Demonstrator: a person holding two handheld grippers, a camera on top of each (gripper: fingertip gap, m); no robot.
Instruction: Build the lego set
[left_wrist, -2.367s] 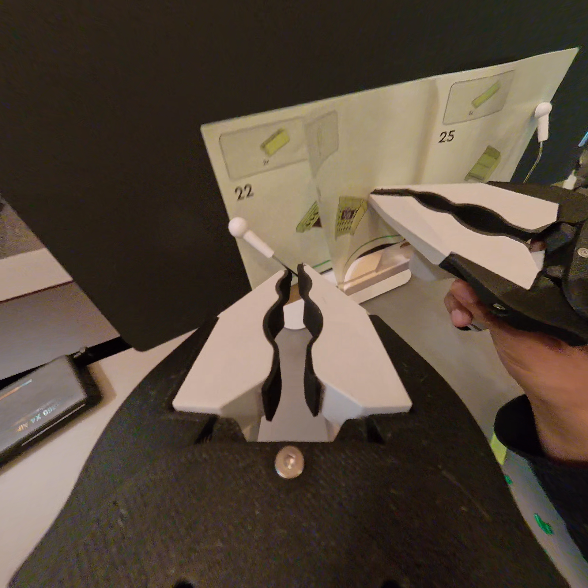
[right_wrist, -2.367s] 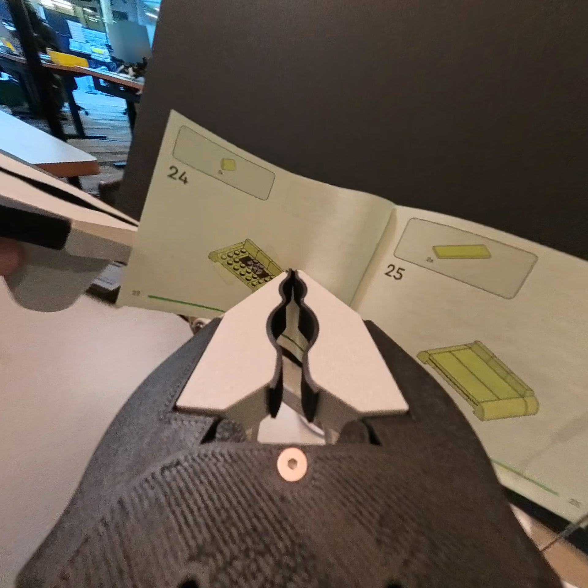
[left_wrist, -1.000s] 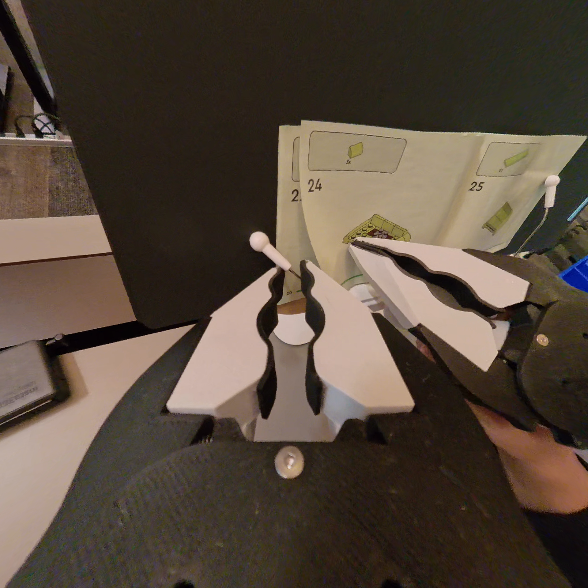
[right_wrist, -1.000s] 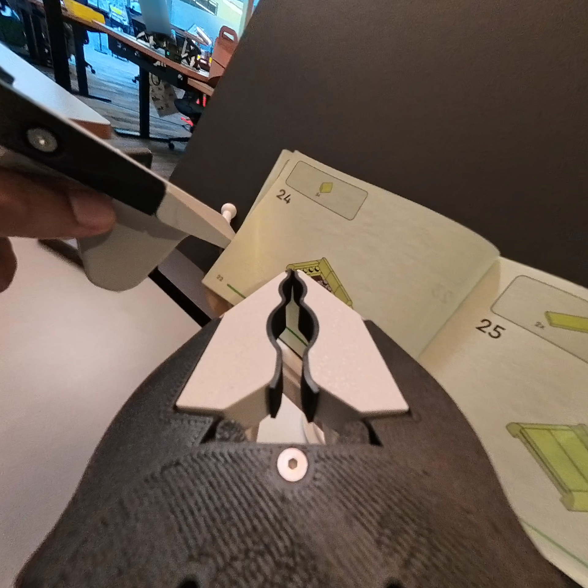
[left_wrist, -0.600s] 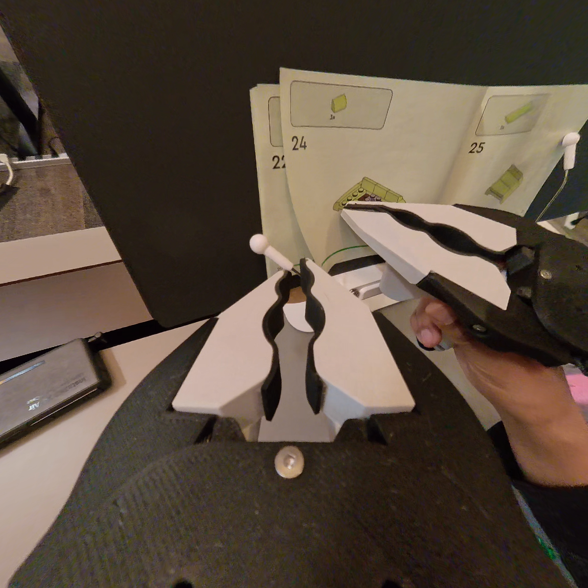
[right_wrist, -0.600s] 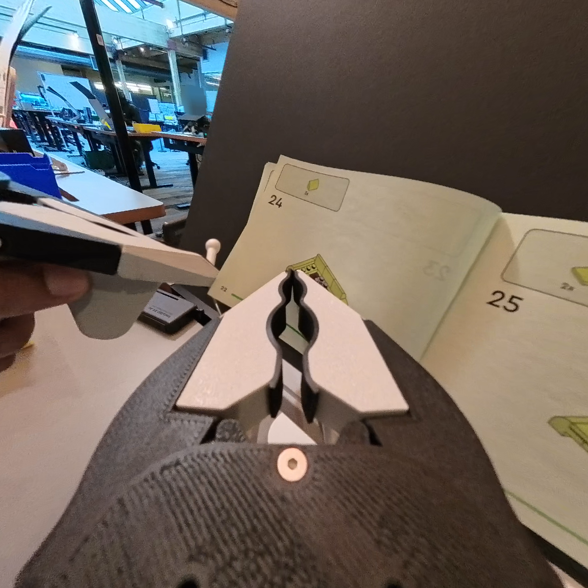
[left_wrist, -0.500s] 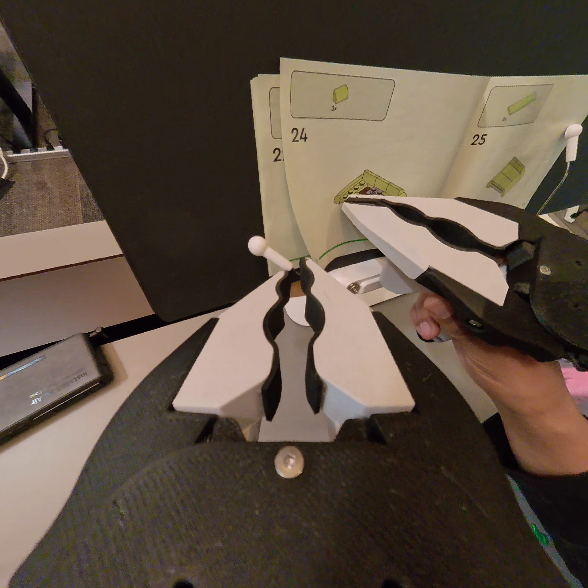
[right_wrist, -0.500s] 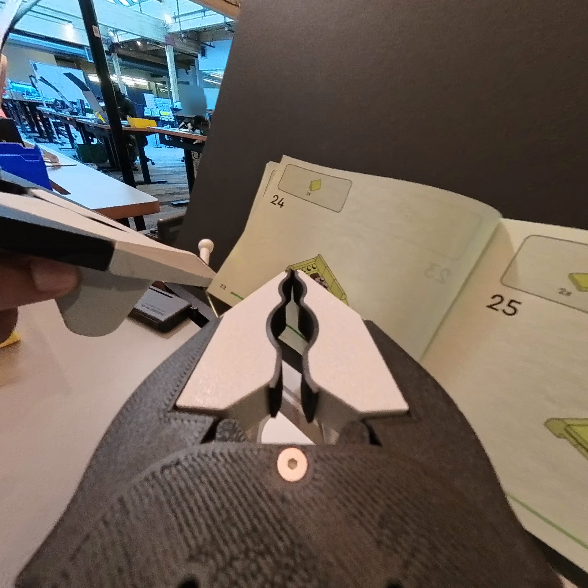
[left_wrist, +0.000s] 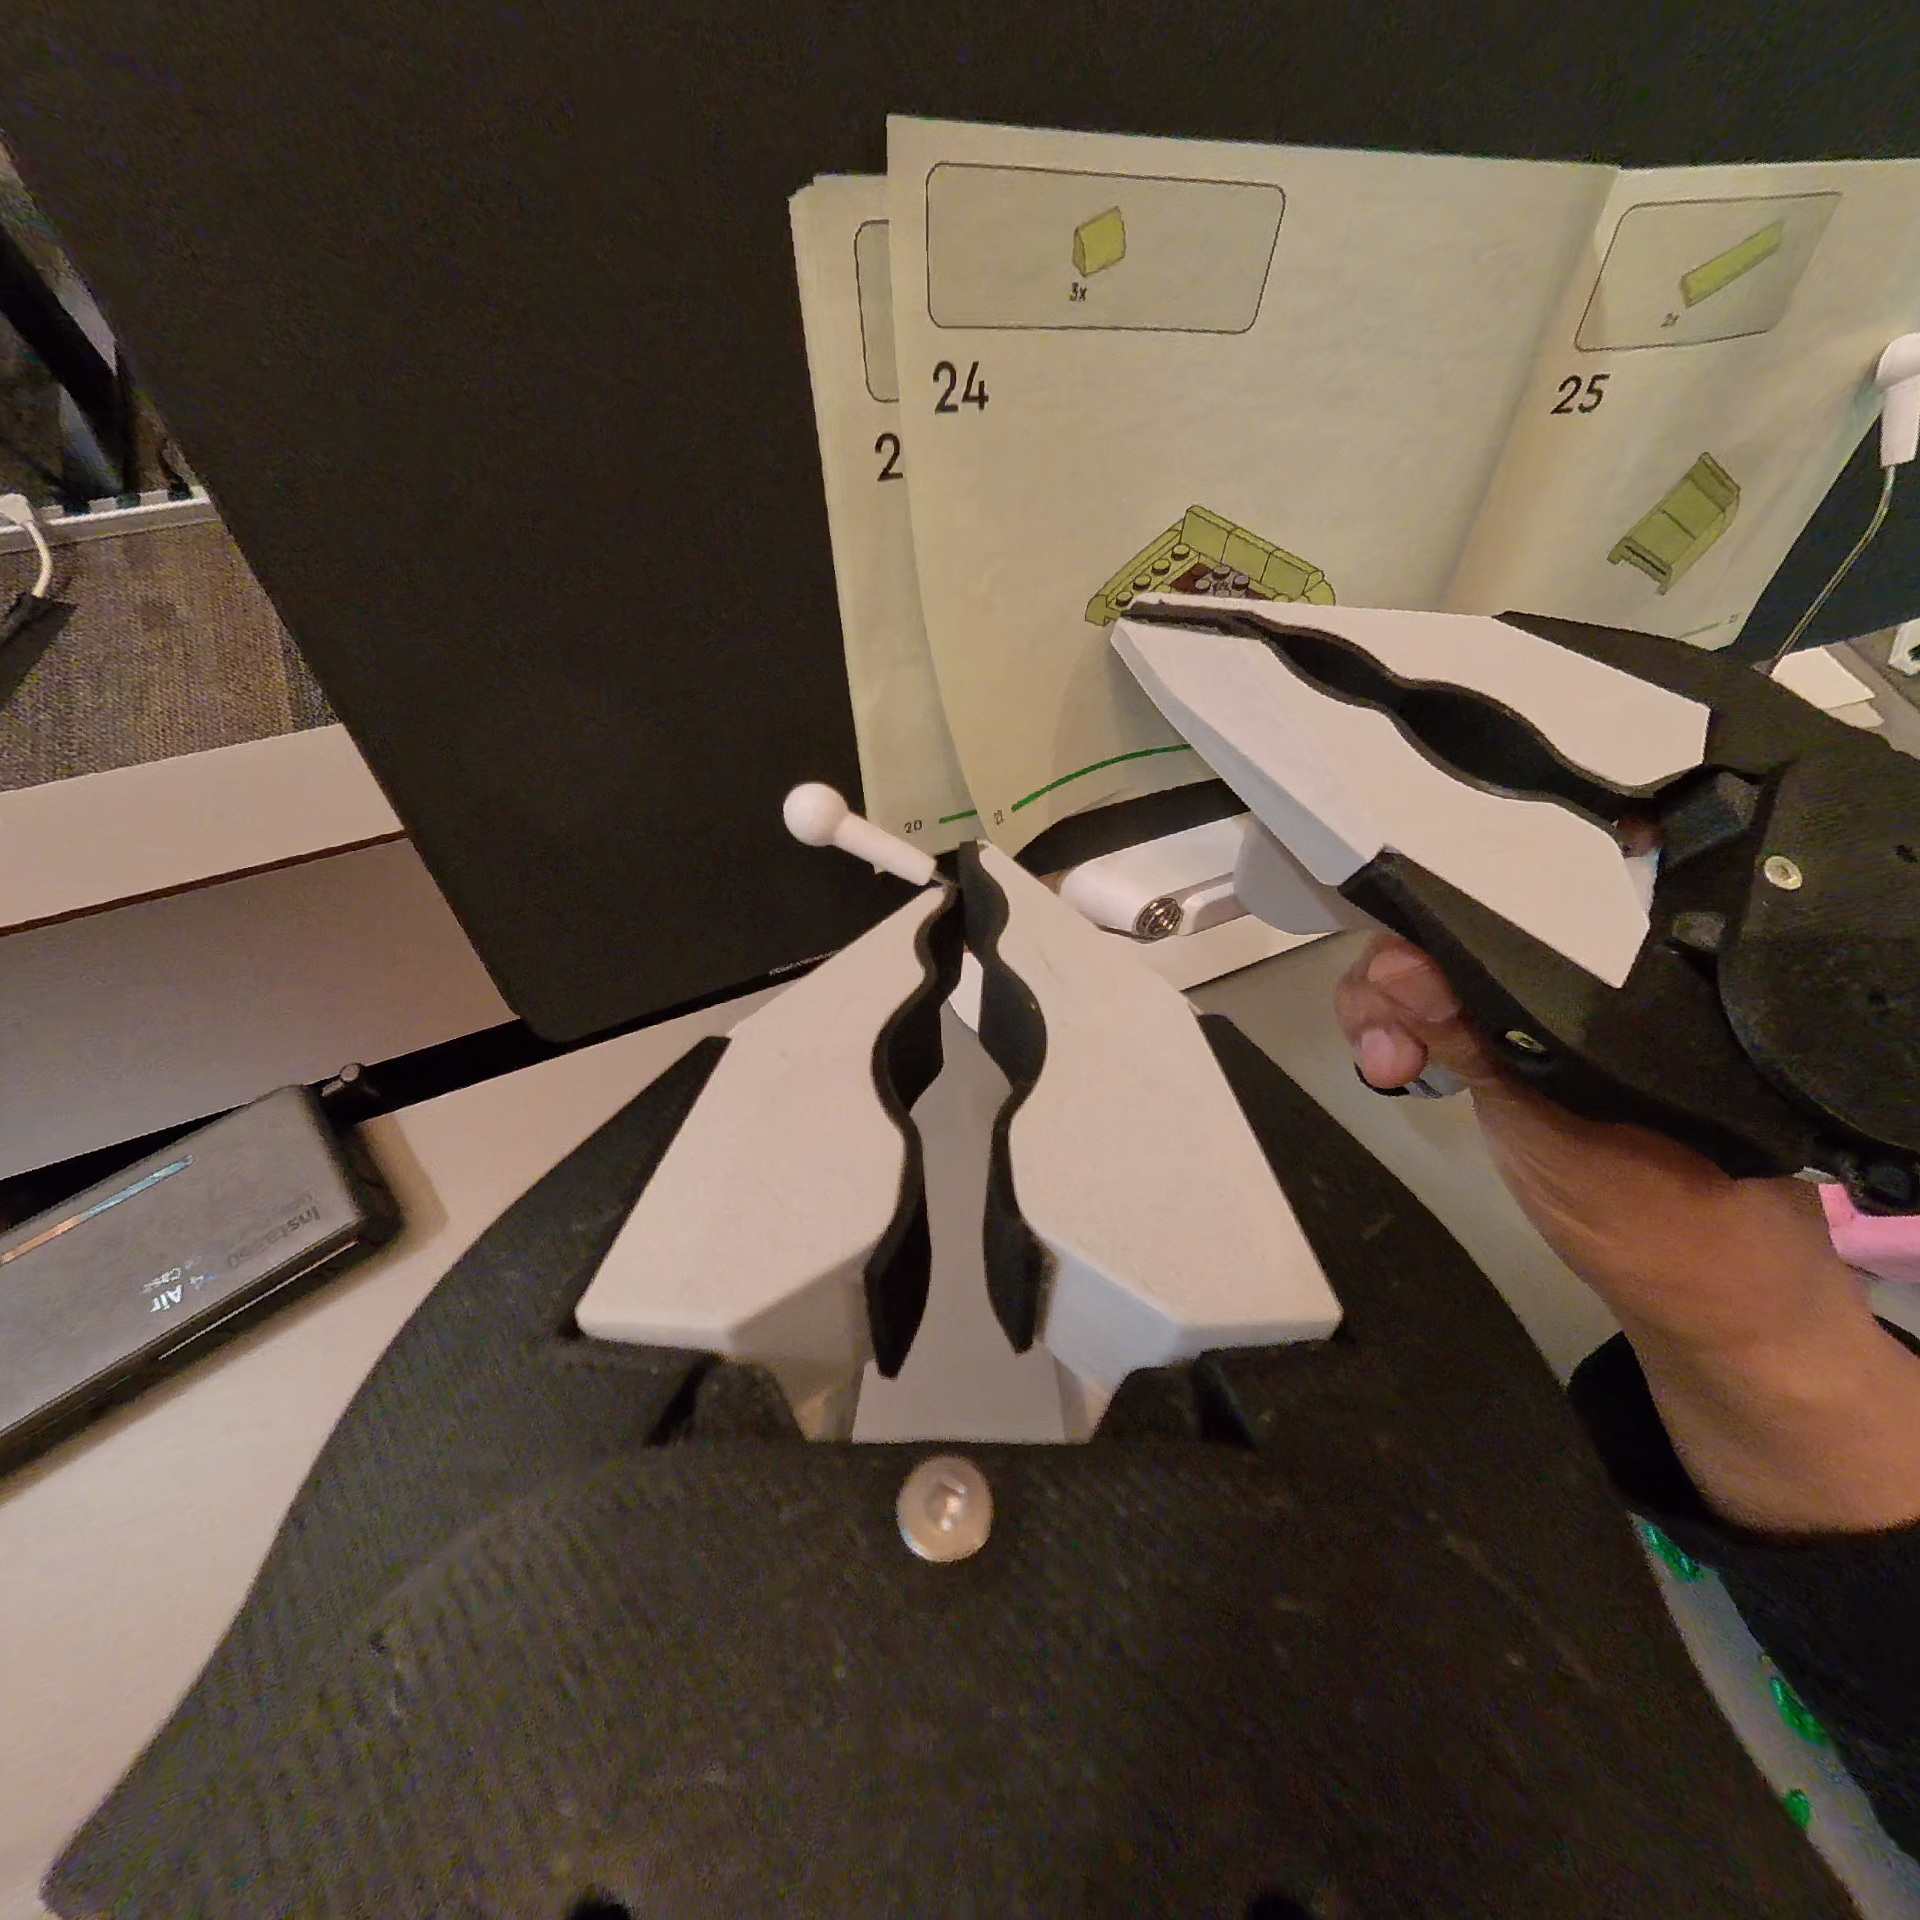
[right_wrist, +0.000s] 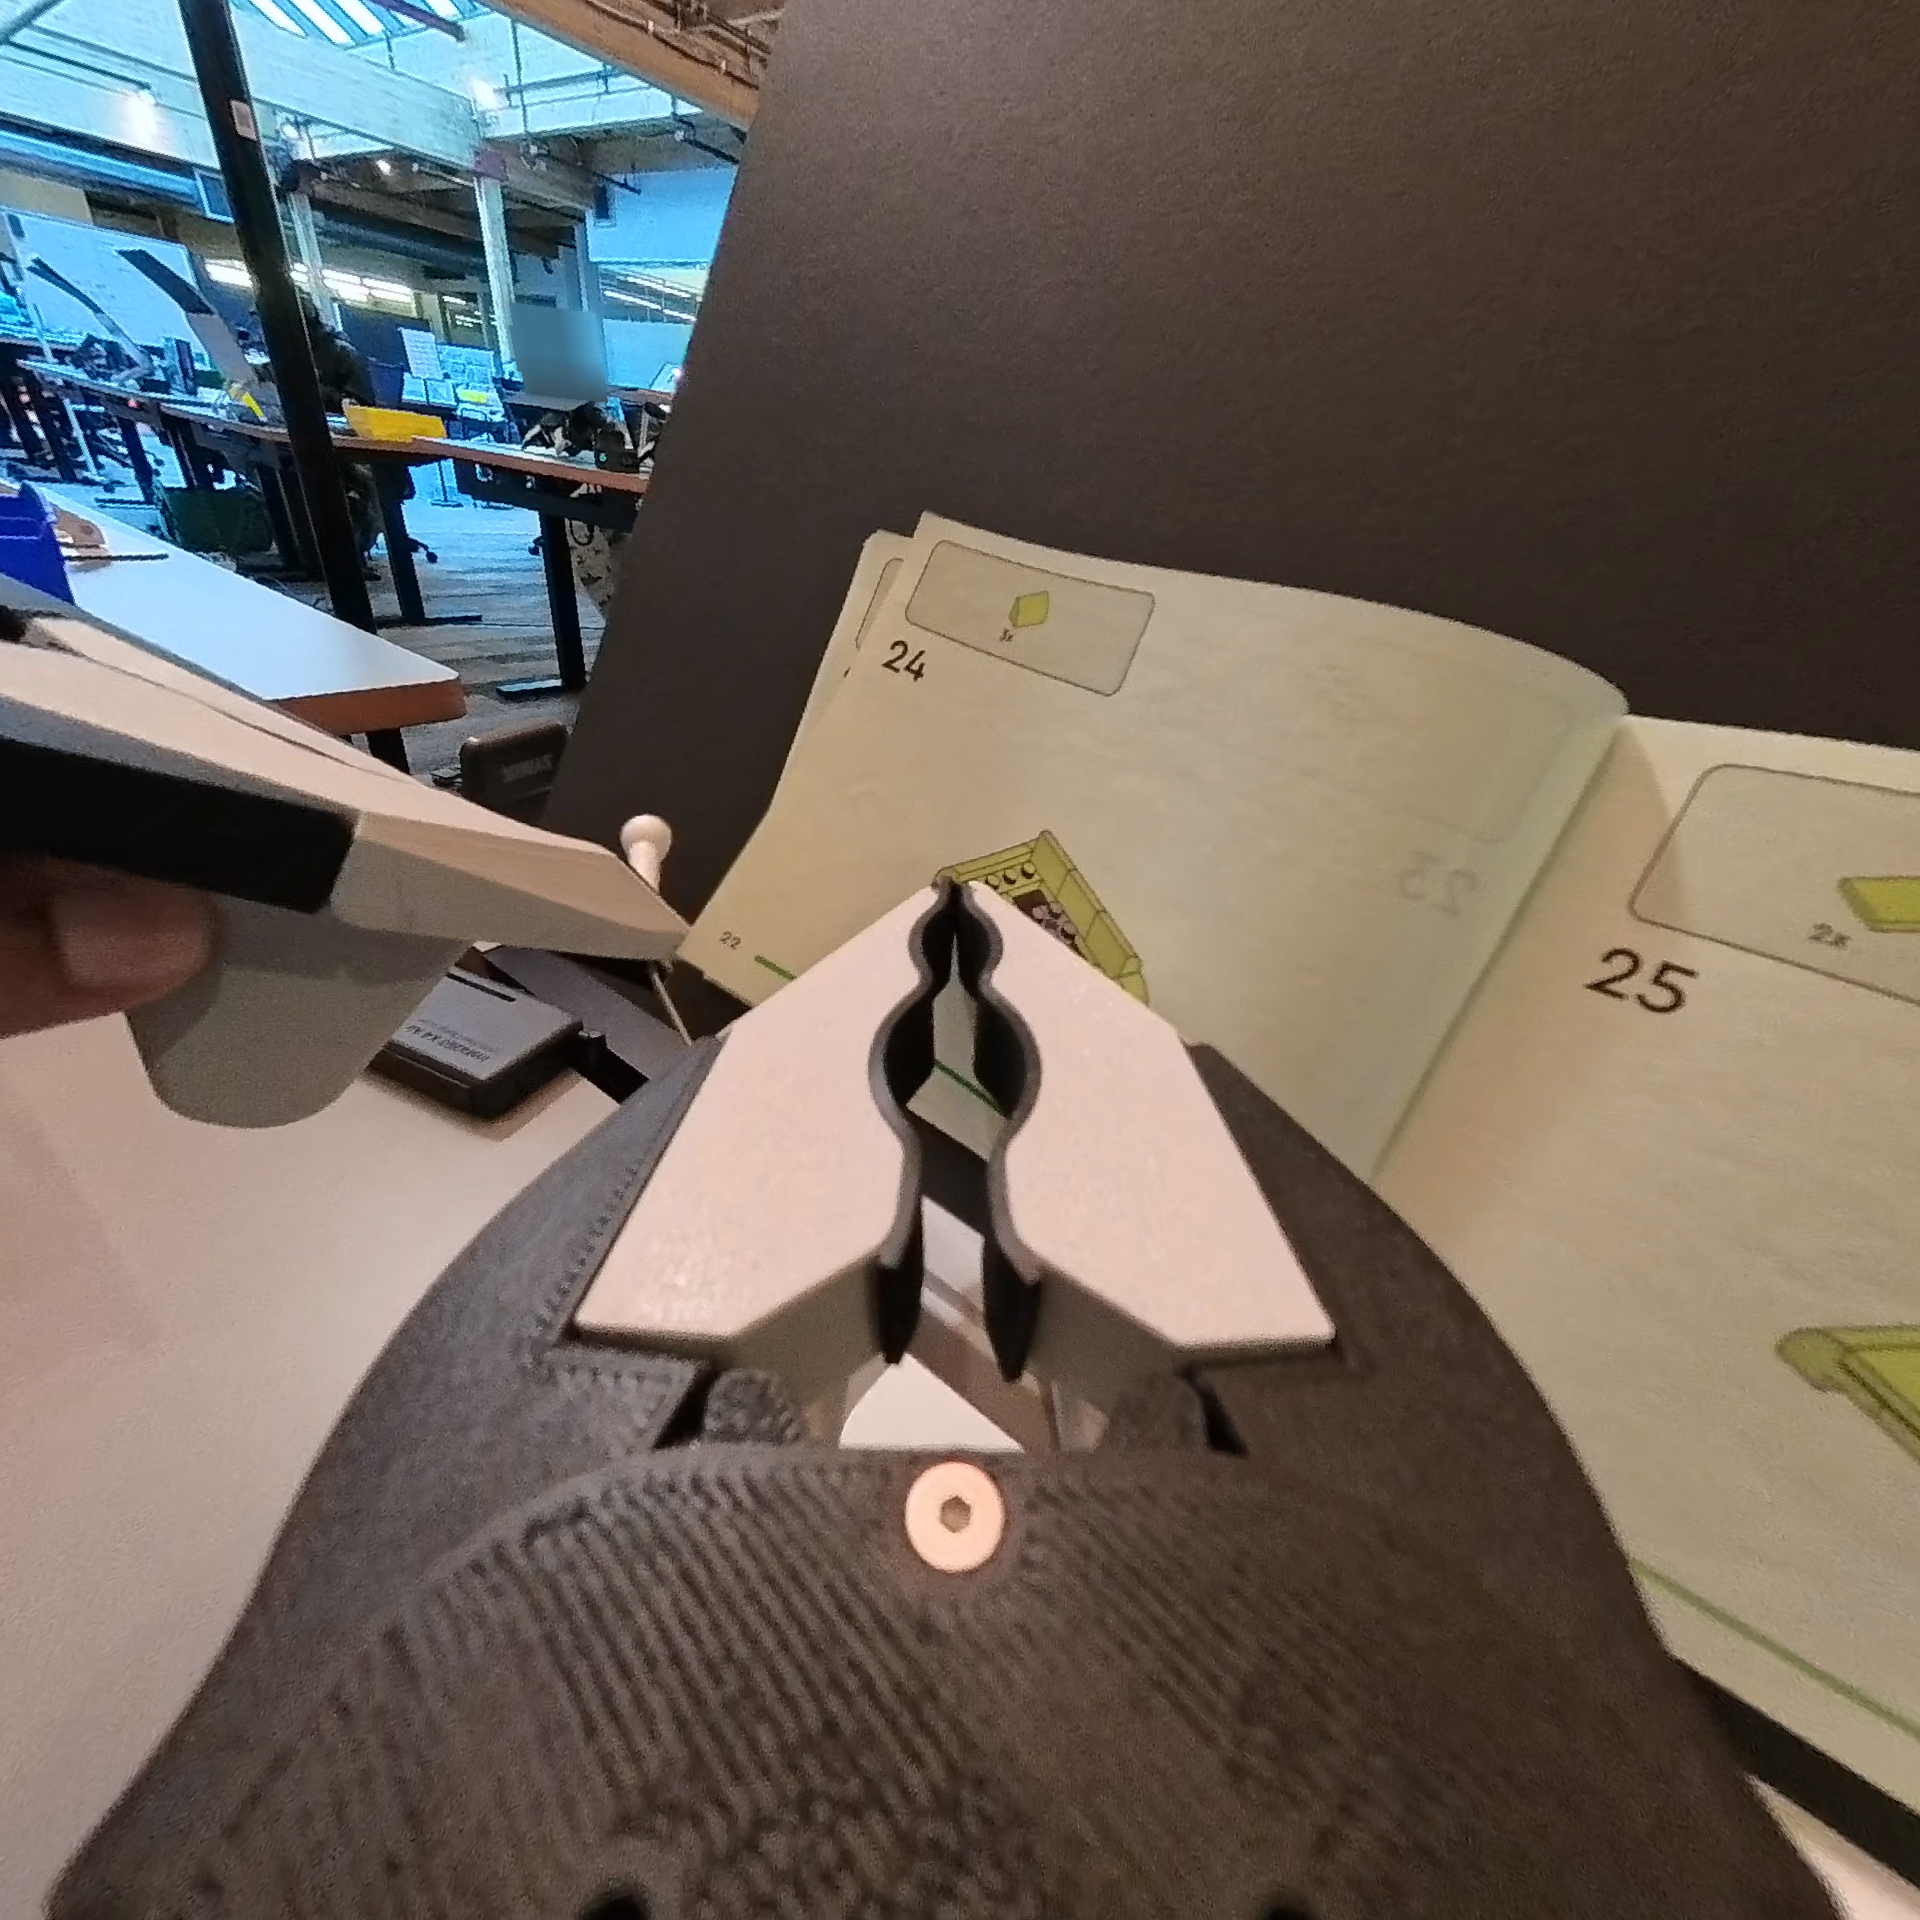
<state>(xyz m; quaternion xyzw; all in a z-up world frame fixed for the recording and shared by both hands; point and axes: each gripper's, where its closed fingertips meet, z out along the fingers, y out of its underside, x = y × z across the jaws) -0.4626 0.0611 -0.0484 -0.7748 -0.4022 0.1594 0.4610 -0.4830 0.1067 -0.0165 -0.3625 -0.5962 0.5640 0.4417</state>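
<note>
The open instruction booklet (left_wrist: 1195, 468) stands on a white stand (left_wrist: 1143, 904) against a black board, showing drawings of a lime-green sofa. My left gripper (left_wrist: 961, 873) is shut on the thin stem of the stand's white-knobbed page-holder arm (left_wrist: 821, 808), just left of the booklet's lower corner. My right gripper (left_wrist: 1127, 613) is shut, with its tips against the left page at the sofa drawing. In the right wrist view its tips (right_wrist: 951, 883) rest on the booklet (right_wrist: 1299, 831), with nothing visible between them. The left gripper (right_wrist: 634, 930) and the white knob (right_wrist: 644, 836) show at the left. No bricks are in view.
A black case (left_wrist: 156, 1247) lies on the white table at the left, also in the right wrist view (right_wrist: 478, 1049). A second white-tipped holder arm (left_wrist: 1901, 416) stands at the booklet's right edge. The black board (left_wrist: 520, 416) closes off the back. Desks stand far behind. Left tips to right tips: about 6 cm.
A page that stood mid-turn has swung left and now lies on the left side under the right gripper's tips. The left gripper has kept its hold on the holder arm.
</note>
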